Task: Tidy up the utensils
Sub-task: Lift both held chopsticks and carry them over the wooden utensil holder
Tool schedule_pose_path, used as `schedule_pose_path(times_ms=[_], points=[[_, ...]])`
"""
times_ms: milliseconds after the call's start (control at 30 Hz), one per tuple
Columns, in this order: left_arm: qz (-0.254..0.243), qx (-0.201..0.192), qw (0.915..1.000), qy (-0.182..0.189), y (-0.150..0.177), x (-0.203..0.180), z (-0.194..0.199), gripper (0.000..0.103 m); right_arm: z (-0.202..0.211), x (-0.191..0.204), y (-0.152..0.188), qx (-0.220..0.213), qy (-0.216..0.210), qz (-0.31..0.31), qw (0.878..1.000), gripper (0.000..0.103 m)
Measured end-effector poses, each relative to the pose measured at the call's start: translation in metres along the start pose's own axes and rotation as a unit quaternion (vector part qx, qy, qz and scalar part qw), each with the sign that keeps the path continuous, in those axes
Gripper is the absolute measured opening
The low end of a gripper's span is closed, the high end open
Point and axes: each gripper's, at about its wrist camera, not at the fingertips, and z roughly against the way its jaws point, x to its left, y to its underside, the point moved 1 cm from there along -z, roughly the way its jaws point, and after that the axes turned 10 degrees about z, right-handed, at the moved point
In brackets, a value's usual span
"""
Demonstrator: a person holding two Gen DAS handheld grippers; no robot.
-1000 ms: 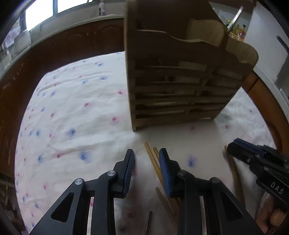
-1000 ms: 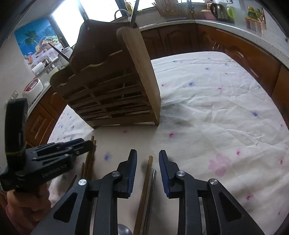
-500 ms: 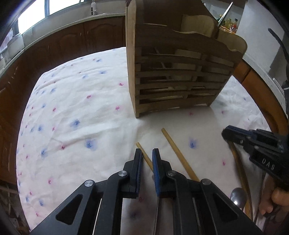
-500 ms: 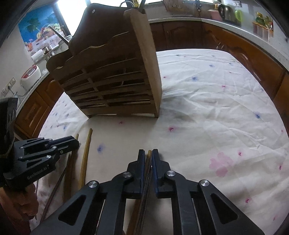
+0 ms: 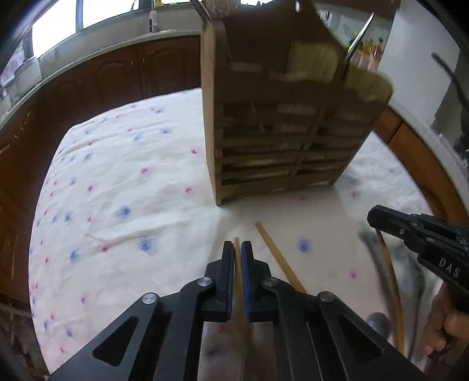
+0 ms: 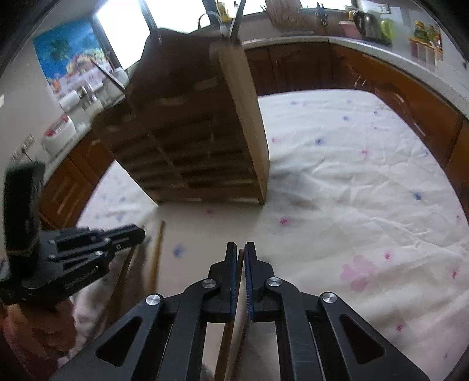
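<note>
Both grippers black w/ blue pads (image 5: 244, 263), silver screws (image 6: 272, 282); white "DAS" lettering (image 5: 447, 266) on right one's side.

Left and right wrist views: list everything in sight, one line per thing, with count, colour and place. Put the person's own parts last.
Wooden utensil rack: one, brown, slatted, standing on the cloth ahead of both grippers.
Tablecloth: one, white with blue and pink flowers, covering the table.
Loose chopstick: one, tan, lying on the cloth right of the left gripper's tips.
Long wooden utensil: one, yellowish brown, on the cloth under the right gripper; its type is blurred.
Spoon bowl: one, metal, beside that utensil.
Cabinets: dark brown, along the walls.
Kettle: one, dark, on the far counter.
Left hand-held gripper: black, shut on a tan chopstick.
Right hand-held gripper: black, shut on a brown wooden stick.
</note>
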Motion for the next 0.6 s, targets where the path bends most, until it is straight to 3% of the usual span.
schedule_pose_path(times_ms=[200, 600], points=[[0.018, -0.046, 0.9981, 0.037, 0.009, 0.001, 0.048, 0.003, 0.039, 0.008, -0.008, -0.045, -0.015, -0.002, 0.999, 0.004], [0.031, -0.134, 0.9854, 0.1, 0.034, 0.021, 0.162, 0.003, 0.102, 0.033, -0.022, -0.122, -0.02, 0.01, 0.992, 0.004]])
